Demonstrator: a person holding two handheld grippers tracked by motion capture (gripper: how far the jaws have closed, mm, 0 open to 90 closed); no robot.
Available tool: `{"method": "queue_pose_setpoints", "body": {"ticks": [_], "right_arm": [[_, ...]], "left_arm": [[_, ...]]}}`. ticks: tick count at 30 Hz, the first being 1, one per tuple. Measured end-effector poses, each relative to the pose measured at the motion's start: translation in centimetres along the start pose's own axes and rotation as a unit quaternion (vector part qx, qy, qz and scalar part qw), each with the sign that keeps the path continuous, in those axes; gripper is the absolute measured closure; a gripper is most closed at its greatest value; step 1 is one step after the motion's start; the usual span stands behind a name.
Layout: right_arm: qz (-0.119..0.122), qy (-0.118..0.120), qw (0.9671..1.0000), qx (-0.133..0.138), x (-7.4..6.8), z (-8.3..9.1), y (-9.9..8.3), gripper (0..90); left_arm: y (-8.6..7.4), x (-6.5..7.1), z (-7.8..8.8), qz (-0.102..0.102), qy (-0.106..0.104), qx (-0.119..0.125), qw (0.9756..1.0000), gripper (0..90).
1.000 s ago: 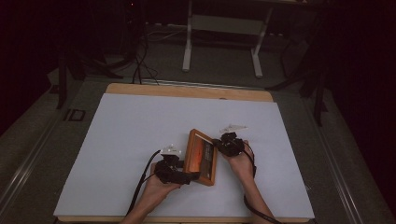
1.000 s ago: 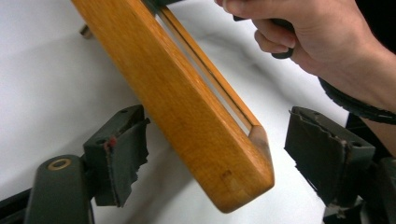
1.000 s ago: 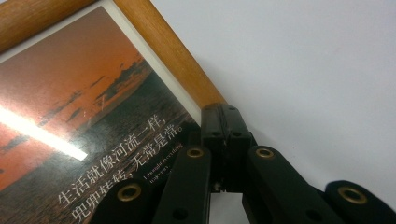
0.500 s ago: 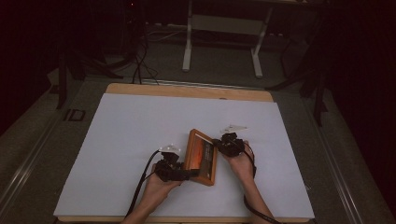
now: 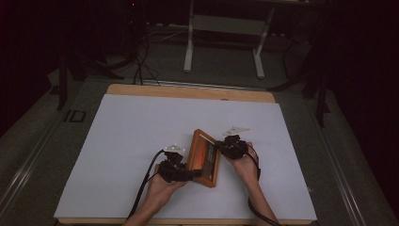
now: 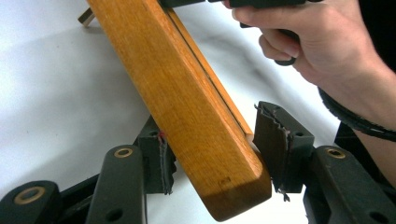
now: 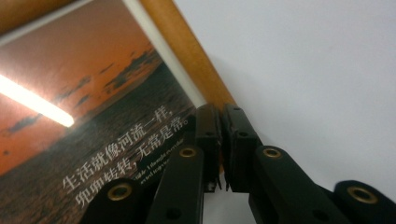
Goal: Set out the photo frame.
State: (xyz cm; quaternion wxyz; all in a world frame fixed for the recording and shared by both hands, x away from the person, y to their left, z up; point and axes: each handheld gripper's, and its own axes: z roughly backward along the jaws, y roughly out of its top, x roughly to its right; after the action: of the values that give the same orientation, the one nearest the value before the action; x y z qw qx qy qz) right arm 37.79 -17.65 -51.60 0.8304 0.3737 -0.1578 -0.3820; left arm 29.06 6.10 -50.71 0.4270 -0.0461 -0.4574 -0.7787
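- Currently the wooden picture frame is sitting tilted over the white counter, near the front edge, between both claws.
- Right claw is pinching the frame's edge, jaws nearly closed on it.
- Left claw is straddling the frame's corner, jaws apart, not clamping.
- Looks mid-reposition; next move likely needs the left claw closing.

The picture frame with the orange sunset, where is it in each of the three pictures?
High view: the picture frame lies on the white table, low centre, between both grippers.
Left gripper view: its wooden edge runs diagonally from top left to bottom centre.
Right gripper view: its sunset print fills the left.
Shared landmark: the frame's wooden border.
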Motion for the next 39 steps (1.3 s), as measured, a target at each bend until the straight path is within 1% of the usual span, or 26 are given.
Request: {"method": "queue_pose_setpoints", "body": {"ticks": [2, 4, 5, 6, 8, 9, 10, 11, 12, 15, 16, 17, 20, 22, 23, 26, 27, 28, 29, 31, 33, 36, 39], "right_arm": [[0.011, -0.004, 0.9999, -0.005, -0.1, 0.3, 0.0, 83.5], [0.014, -0.006, 0.9999, -0.002, -0.2, 0.8, 0.0, 81.4], [0.016, -0.007, 0.9998, 0.002, -0.2, 1.4, 0.1, 79.1], [0.016, -0.007, 0.9998, 0.002, -0.2, 1.4, 0.1, 79.1], [0.019, -0.006, 0.9997, 0.011, -0.2, 2.1, 0.4, 76.1], [0.021, -0.005, 0.9996, 0.020, -0.3, 2.9, 0.7, 73.5], [0.021, -0.005, 0.9996, 0.020, -0.3, 2.9, 0.7, 73.5], [0.026, -0.002, 0.9992, 0.030, -0.3, 3.7, 0.9, 71.4], [0.026, -0.002, 0.9992, 0.030, -0.3, 3.7, 0.9, 71.4], [0.029, -0.001, 0.9986, 0.044, -0.4, 4.8, 1.3, 70.1], [0.031, -0.003, 0.9985, 0.045, -0.5, 5.2, 1.4, 70.3], [0.045, -0.022, 0.9980, 0.039, -0.5, 5.8, 1.4, 70.3], [0.047, -0.025, 0.9979, 0.037, -0.3, 6.2, 1.2, 69.9], [0.043, -0.023, 0.9981, 0.038, 0.0, 6.6, 1.0, 68.6], [0.041, -0.020, 0.9982, 0.038, 0.2, 6.8, 0.9, 68.1], [0.037, -0.016, 0.9982, 0.044, 0.5, 7.2, 0.9, 67.7], [0.034, -0.007, 0.9979, 0.054, 0.6, 7.6, 1.0, 67.3], [0.034, -0.007, 0.9979, 0.054, 0.6, 7.6, 1.0, 67.3], [0.033, -0.002, 0.9973, 0.065, 0.5, 8.1, 1.2, 66.6], [0.035, 0.000, 0.9970, 0.069, 0.5, 8.3, 1.3, 66.4], [0.036, 0.001, 0.9964, 0.076, 0.4, 8.7, 1.4, 66.4], [0.037, 0.002, 0.9961, 0.081, 0.3, 8.9, 1.5, 66.4], [0.036, 0.007, 0.9959, 0.082, 0.3, 8.9, 1.5, 65.6]], "left_arm": [[0.2, 0.2, 0.0, -0.002, 0.005, -0.001, 1.0000, 50.9], [0.4, 0.4, -0.1, -0.004, 0.009, -0.002, 1.0000, 51.5], [0.5, 0.5, -0.2, -0.004, 0.011, -0.002, 0.9999, 52.4], [0.6, 0.6, -0.2, -0.004, 0.013, -0.002, 0.9999, 52.4], [0.8, 0.8, -0.3, -0.003, 0.014, -0.001, 0.9999, 54.0], [1.0, 0.9, -0.4, -0.001, 0.011, 0.002, 0.9999, 57.3], [1.0, 0.9, -0.4, -0.001, 0.011, 0.002, 0.9999, 58.9], [1.2, 1.0, -0.5, -0.003, 0.010, 0.003, 0.9999, 60.2], [1.4, 1.2, -0.6, -0.005, 0.011, 0.003, 0.9999, 60.2], [2.1, 1.9, -0.9, -0.019, 0.017, 0.002, 0.9997, 62.8], [2.2, 2.0, -0.9, -0.021, 0.019, 0.001, 0.9996, 63.6], [2.4, 2.1, -0.9, -0.021, 0.018, 0.001, 0.9996, 64.9], [2.6, 2.0, -0.9, -0.017, 0.012, 0.004, 0.9998, 66.2], [2.9, 1.7, -0.7, -0.013, 0.008, 0.006, 0.9999, 67.6], [3.0, 1.7, -0.6, -0.014, 0.011, 0.008, 0.9998, 68.5], [3.4, 1.6, -0.2, -0.023, 0.014, 0.007, 0.9996, 69.0], [3.6, 1.5, 0.0, -0.026, 0.015, 0.006, 0.9995, 69.1], [3.7, 1.6, 0.2, -0.029, 0.015, 0.008, 0.9994, 69.1], [3.9, 1.6, 0.3, -0.036, 0.018, 0.008, 0.9992, 69.1], [4.3, 1.8, 0.8, -0.049, 0.022, 0.010, 0.9985, 69.1], [4.9, 1.9, 1.6, -0.058, 0.023, 0.016, 0.9979, 69.1], [5.8, 1.9, 2.7, -0.070, 0.025, 0.022, 0.9970, 69.1], [6.7, 1.9, 3.9, -0.087, 0.030, 0.019, 0.9956, 69.2]]}}
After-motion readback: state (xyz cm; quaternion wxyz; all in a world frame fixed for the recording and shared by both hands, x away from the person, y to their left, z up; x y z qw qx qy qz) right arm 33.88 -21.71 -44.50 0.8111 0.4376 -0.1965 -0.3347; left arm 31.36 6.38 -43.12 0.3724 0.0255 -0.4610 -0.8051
